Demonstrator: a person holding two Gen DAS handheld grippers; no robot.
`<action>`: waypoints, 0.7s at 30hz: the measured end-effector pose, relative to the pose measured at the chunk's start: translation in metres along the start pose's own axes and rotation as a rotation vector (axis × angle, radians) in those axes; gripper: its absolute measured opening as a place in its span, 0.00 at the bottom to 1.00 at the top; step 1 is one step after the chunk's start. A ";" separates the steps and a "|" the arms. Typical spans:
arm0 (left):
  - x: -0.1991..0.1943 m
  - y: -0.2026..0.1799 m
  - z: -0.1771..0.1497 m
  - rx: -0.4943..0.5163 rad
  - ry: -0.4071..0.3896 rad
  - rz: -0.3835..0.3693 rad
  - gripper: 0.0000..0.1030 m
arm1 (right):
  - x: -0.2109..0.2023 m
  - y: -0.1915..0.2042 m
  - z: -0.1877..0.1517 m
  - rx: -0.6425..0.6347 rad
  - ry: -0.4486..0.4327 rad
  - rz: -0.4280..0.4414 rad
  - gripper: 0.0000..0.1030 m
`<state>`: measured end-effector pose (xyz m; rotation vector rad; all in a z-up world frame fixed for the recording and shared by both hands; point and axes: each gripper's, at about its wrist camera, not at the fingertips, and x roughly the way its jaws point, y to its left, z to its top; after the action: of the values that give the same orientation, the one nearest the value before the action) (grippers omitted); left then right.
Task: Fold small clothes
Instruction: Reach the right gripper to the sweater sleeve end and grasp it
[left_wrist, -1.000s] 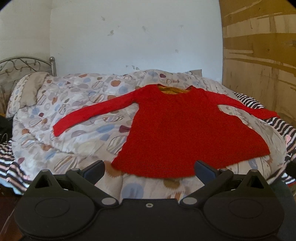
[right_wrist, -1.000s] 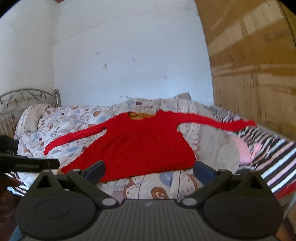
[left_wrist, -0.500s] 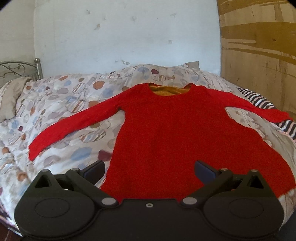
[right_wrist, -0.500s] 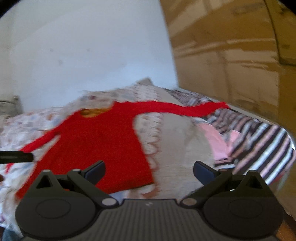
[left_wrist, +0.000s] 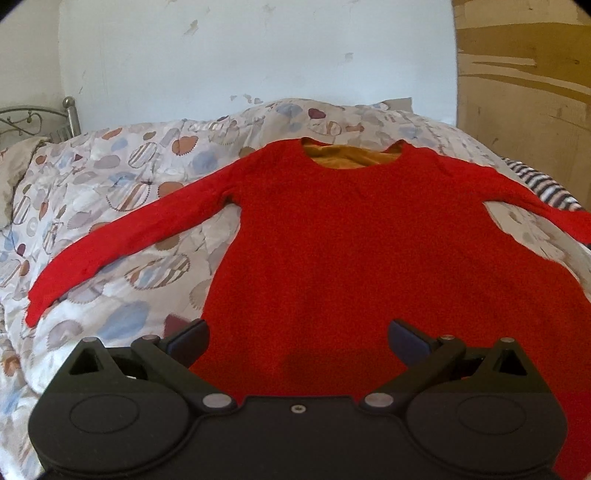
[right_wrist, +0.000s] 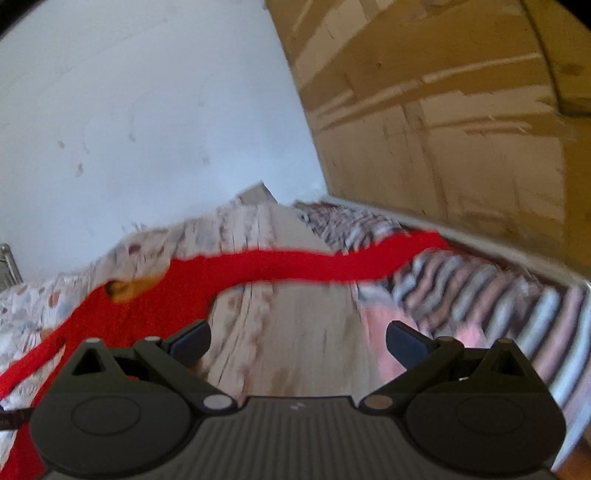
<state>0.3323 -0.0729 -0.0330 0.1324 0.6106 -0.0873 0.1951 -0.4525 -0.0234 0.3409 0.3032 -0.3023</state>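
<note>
Bed (left_wrist: 110, 192) with patterned quilt | red top (left_wrist: 369, 251) flat, sleeves spread | left gripper (left_wrist: 297, 338) wide open, empty | right gripper (right_wrist: 297, 338) wide open, empty

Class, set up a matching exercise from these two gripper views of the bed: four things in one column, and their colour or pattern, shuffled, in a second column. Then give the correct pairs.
Column 1
1. long-sleeved top
2. lining at the neck opening
3. quilt
4. sheet at the right edge of the bed

Column 2
A. stripes
B. red
C. pale with rounded blue, brown and striped patches
D. mustard yellow

Pairs: 1-B, 2-D, 3-C, 4-A
</note>
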 end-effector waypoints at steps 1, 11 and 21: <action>0.009 -0.002 0.005 -0.010 0.001 0.005 0.99 | 0.015 -0.007 0.008 -0.005 0.019 0.005 1.00; 0.051 -0.020 0.010 0.005 0.022 -0.003 0.99 | 0.148 -0.100 0.062 0.120 0.126 -0.121 1.00; 0.050 -0.002 -0.007 0.035 0.054 0.009 0.99 | 0.217 -0.185 0.061 0.480 0.134 -0.244 0.87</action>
<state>0.3686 -0.0762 -0.0676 0.1718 0.6622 -0.0861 0.3446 -0.6926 -0.0935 0.8017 0.4048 -0.5964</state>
